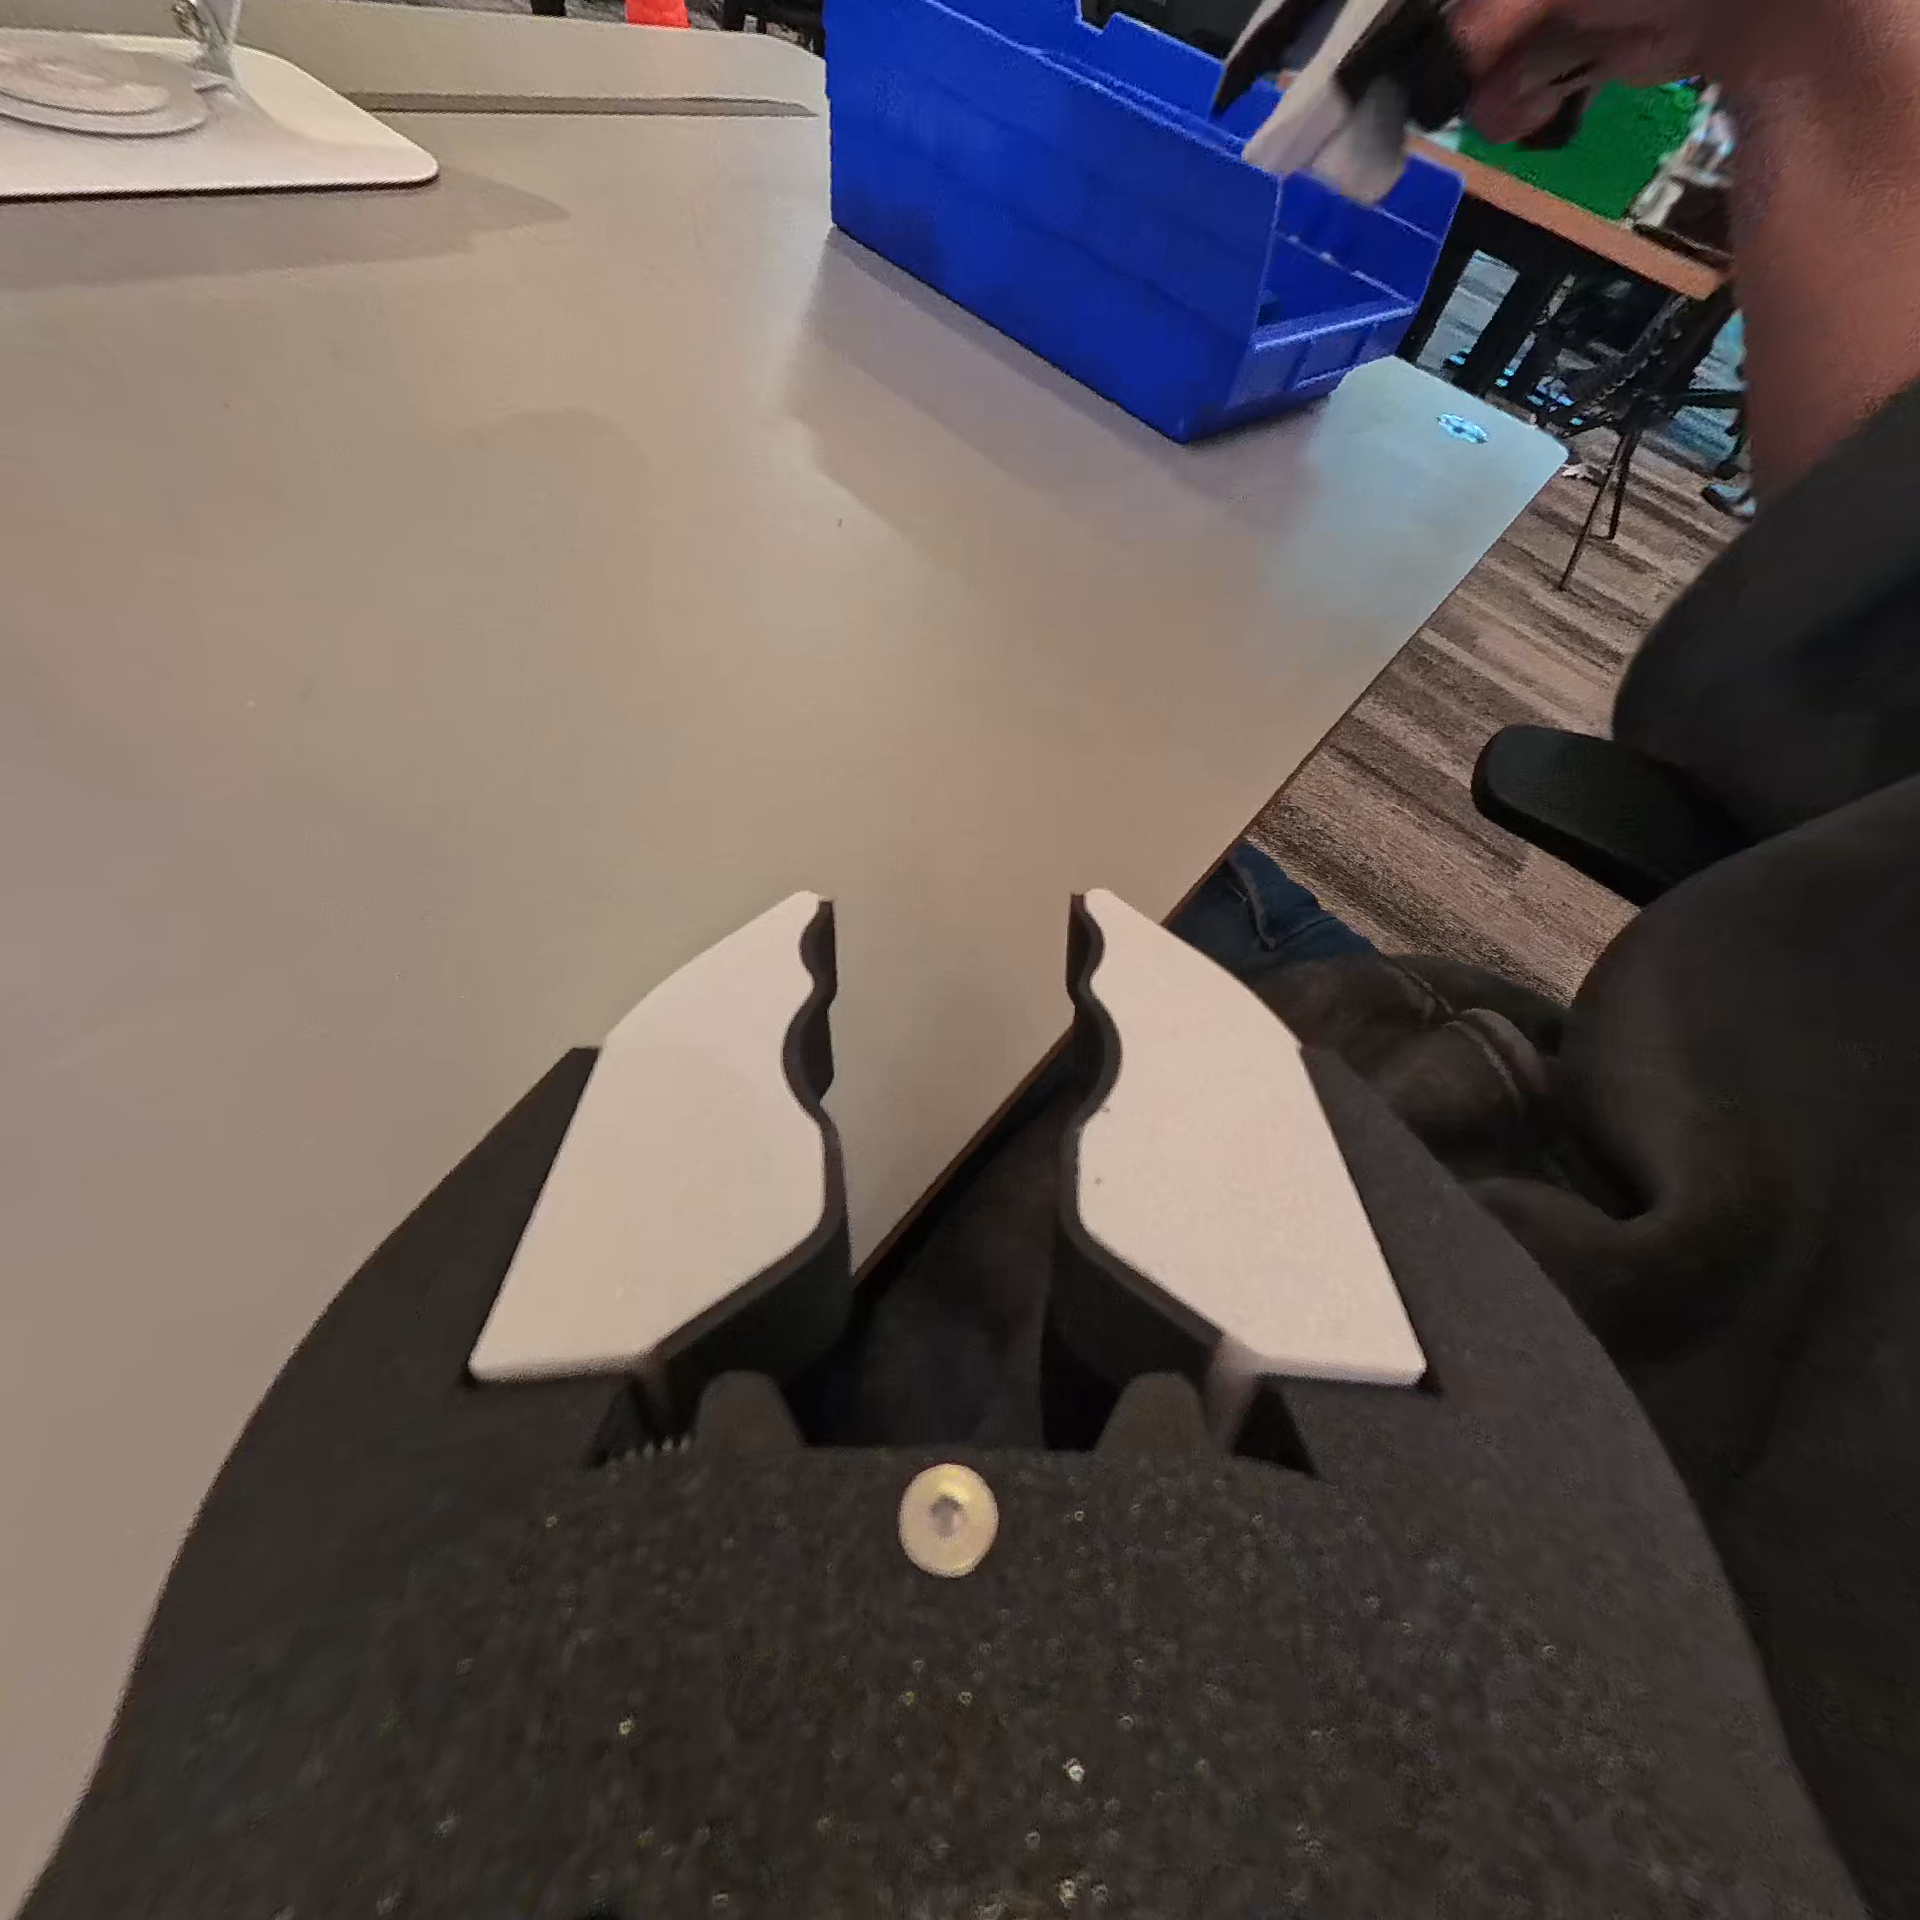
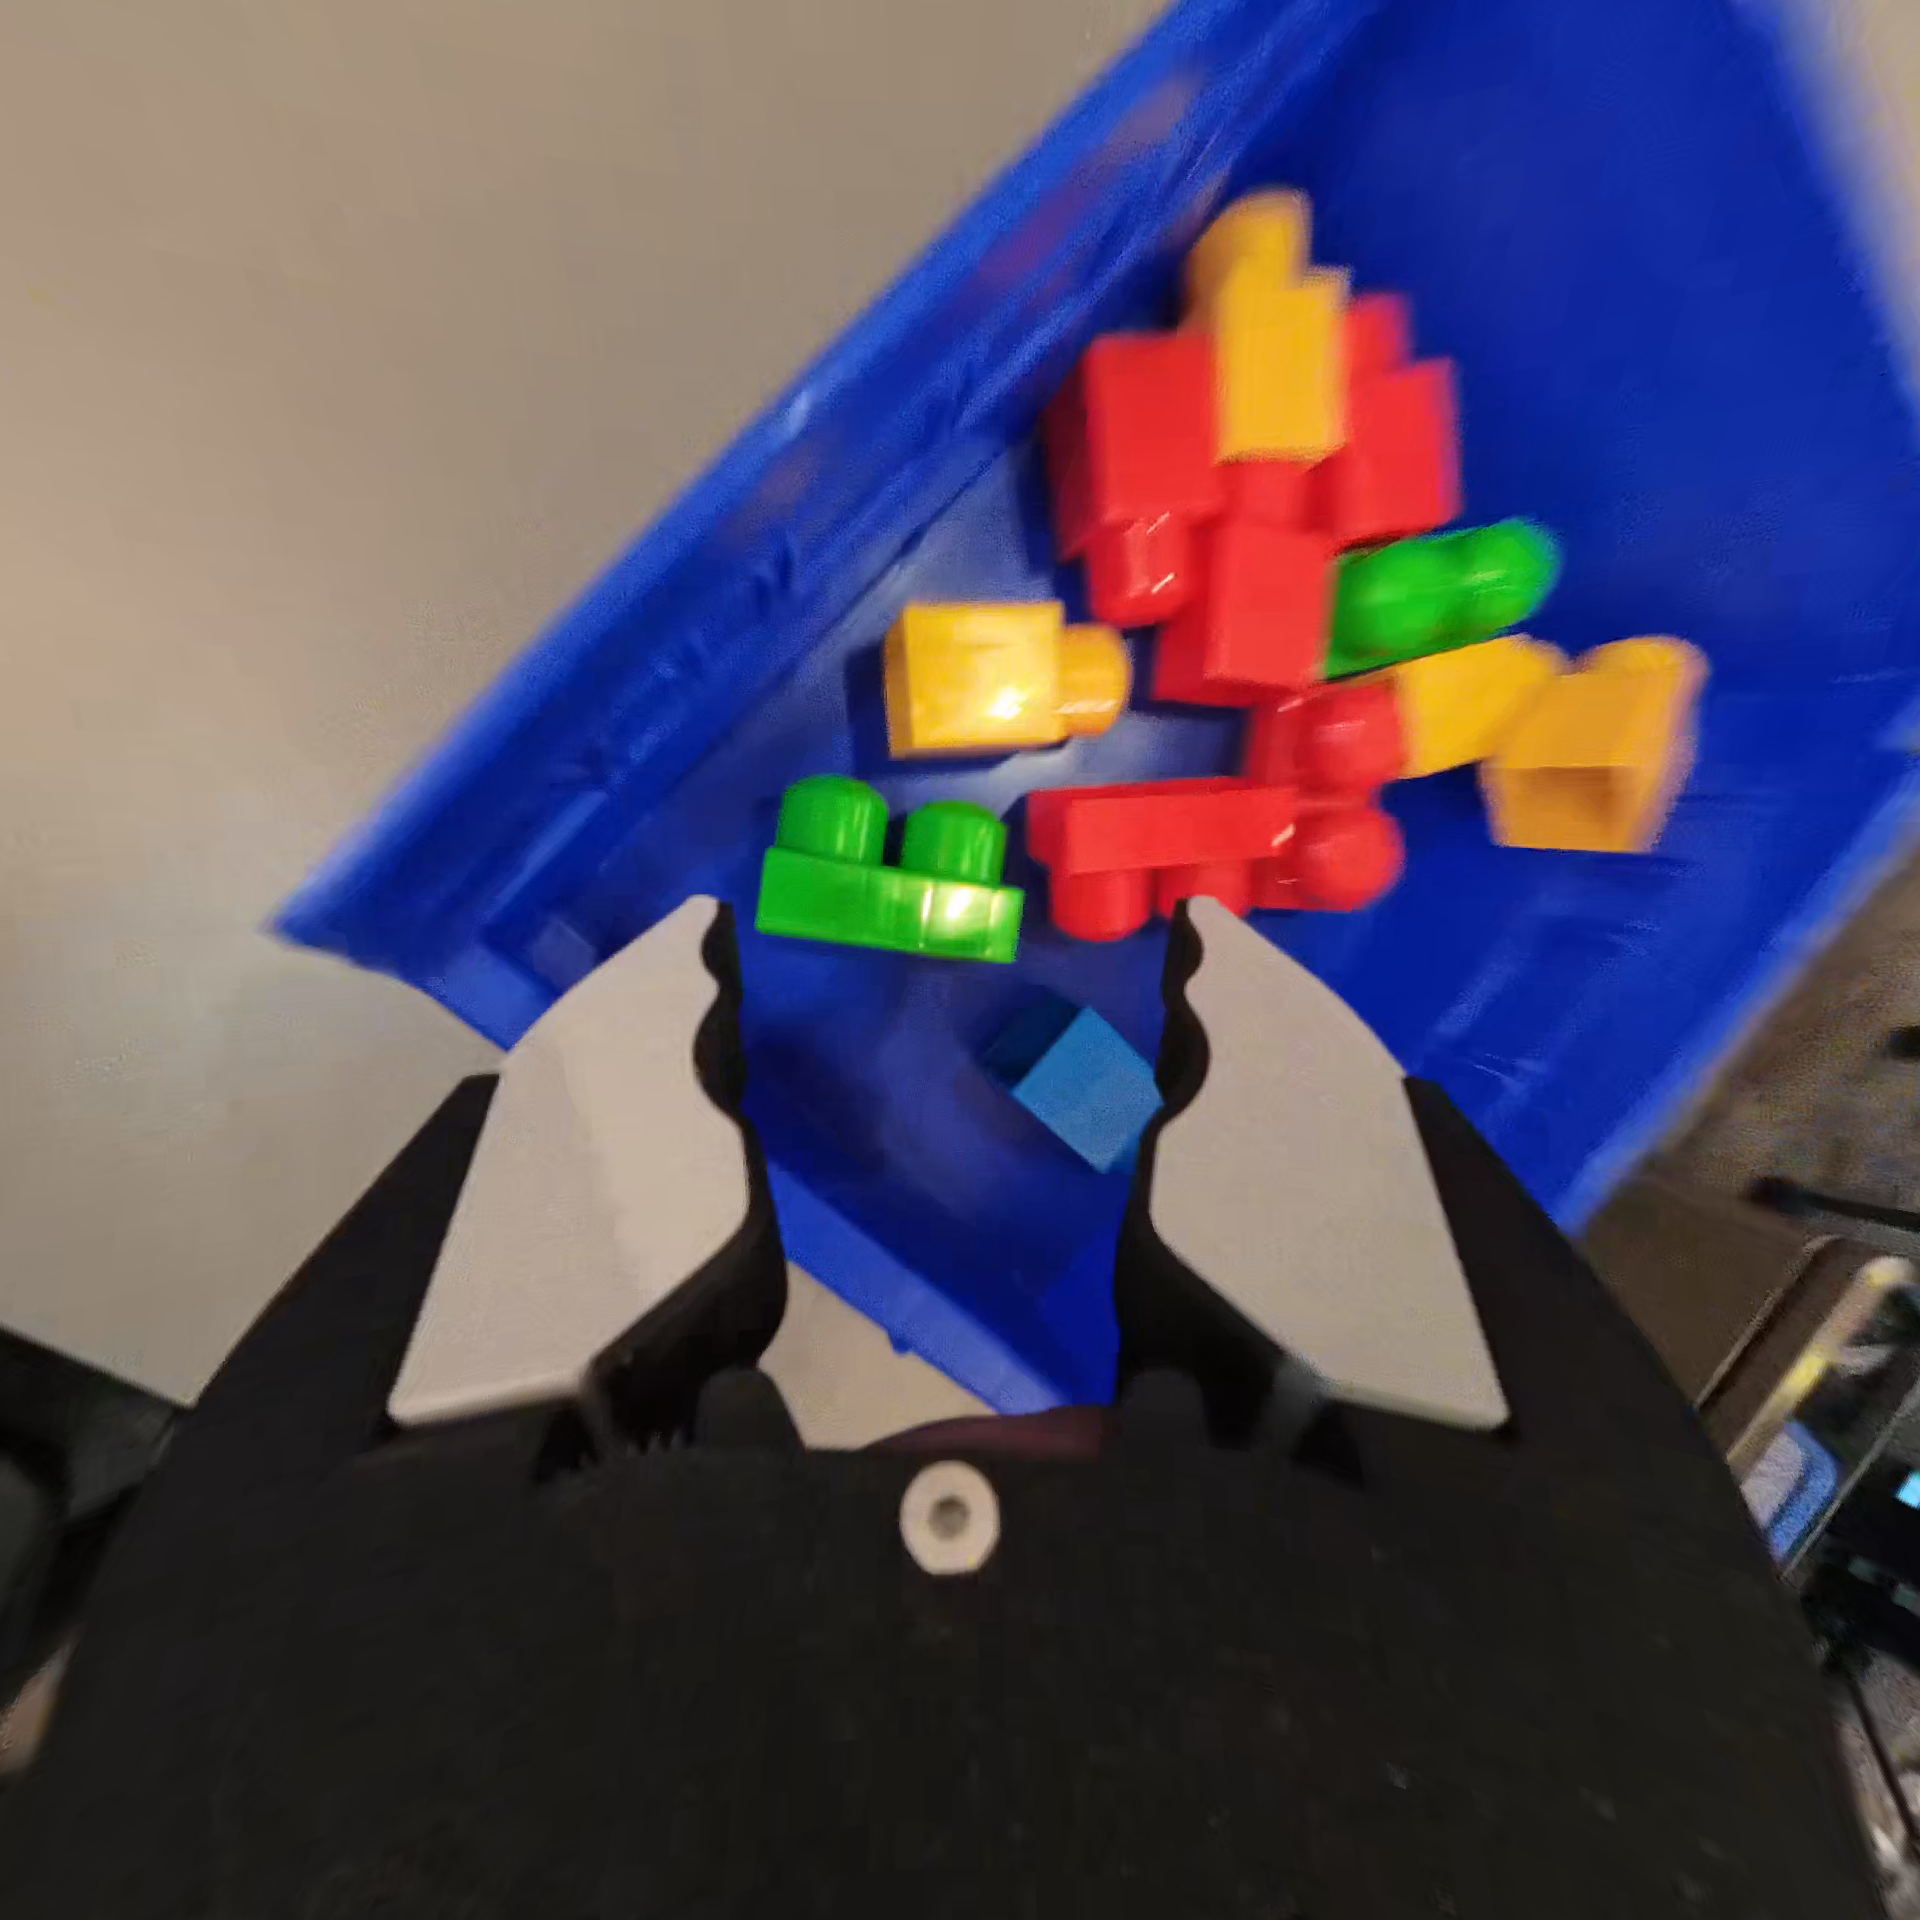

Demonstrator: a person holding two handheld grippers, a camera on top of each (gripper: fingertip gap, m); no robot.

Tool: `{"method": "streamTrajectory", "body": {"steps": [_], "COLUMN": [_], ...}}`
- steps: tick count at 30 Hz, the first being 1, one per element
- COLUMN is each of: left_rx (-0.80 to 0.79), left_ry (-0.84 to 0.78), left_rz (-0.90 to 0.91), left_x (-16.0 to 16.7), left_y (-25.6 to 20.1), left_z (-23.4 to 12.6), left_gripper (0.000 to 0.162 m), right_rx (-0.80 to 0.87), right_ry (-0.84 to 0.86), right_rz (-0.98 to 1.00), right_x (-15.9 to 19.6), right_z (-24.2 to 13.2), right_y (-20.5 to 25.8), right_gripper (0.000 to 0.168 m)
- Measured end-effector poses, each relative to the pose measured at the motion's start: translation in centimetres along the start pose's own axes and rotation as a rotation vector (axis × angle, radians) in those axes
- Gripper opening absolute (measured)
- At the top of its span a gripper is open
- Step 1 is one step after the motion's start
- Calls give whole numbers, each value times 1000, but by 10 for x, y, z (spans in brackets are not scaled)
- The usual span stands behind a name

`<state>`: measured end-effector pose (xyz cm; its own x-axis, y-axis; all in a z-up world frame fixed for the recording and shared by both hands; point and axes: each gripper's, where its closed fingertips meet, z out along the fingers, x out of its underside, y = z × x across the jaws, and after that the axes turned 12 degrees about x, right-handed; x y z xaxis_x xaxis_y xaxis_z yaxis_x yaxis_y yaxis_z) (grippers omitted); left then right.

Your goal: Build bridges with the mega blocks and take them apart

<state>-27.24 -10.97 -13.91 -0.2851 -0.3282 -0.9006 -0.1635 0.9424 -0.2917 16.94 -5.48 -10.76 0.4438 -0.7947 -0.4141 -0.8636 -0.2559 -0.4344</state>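
In the right wrist view, a blue bin (image 2: 644,665) holds several mega blocks: a flat green one (image 2: 894,883), a yellow one (image 2: 987,675), a pile of red ones (image 2: 1247,520), a flat red one (image 2: 1164,842), more yellow ones (image 2: 1590,748), a small blue one (image 2: 1086,1081). My right gripper (image 2: 951,914) is open and empty, above the bin's near end. It also shows in the left wrist view (image 1: 1320,94), held by a hand over the blue bin (image 1: 1049,229). My left gripper (image 1: 951,909) is open and empty, low over the grey table (image 1: 468,623) near its edge.
A white mat (image 1: 208,135) with a clear object lies at the table's far left. The table edge (image 1: 1382,686) runs diagonally on the right, with floor and a black chair arm (image 1: 1579,800) beyond. The person's dark sleeve (image 1: 1787,935) fills the right side. My hands' fingertips stand some 45 centimeters from each other.
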Motion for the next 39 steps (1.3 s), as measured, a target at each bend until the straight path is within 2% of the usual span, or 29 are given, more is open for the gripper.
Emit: {"method": "streamTrajectory", "body": {"steps": [2,3,6,8,10,12,15,19,22,26,29,33,36,39], "left_rx": [-11,-17,-40,-67,-97,-119,-177,-340,-578,-868,-825,-758,-764,-703], "left_ry": [2,4,2,-8,-23,-32,-23,-40,7,175,243,241,266,322], "left_rz": [-2,-4,-1,11,25,35,59,91,101,25,-150,-329,-386,-427], "left_x": [1,2,2,0,-4,-10,-19,-63,-98,-112,-105,-102,-103,-99], "left_y": [3,4,10,13,17,19,26,53,105,198,255,308,329,331], "left_z": [-1,-1,-3,-5,-8,-11,-17,-49,-92,-144,-139,-123,-118,-103], "left_gripper": [42,42,43,43,44,44,44,43,43,44,50,45,44,45], "right_rx": [104,95,-162,-306,-368,-312,-124,-78,-83,-91,-125,-147,-145,-141], "right_ry": [-215,-355,-818,-975,-921,-844,-825,-801,-790,-760,-755,-753,-745,-733], "right_rz": [95,141,266,354,312,187,37,0,-17,5,35,60,63,62], "right_x": [-25,-42,-88,-99,-99,-95,-90,-83,-80,-78,-78,-77,-75,-73], "right_z": [-44,-67,-128,-142,-127,-109,-95,-85,-80,-72,-72,-72,-71,-69], "right_y": [3,21,126,196,256,289,293,296,297,293,292,289,287,286], "right_gripper": [72,69,62,49,50,54,51,46,44,42,40,39,39,39]}}
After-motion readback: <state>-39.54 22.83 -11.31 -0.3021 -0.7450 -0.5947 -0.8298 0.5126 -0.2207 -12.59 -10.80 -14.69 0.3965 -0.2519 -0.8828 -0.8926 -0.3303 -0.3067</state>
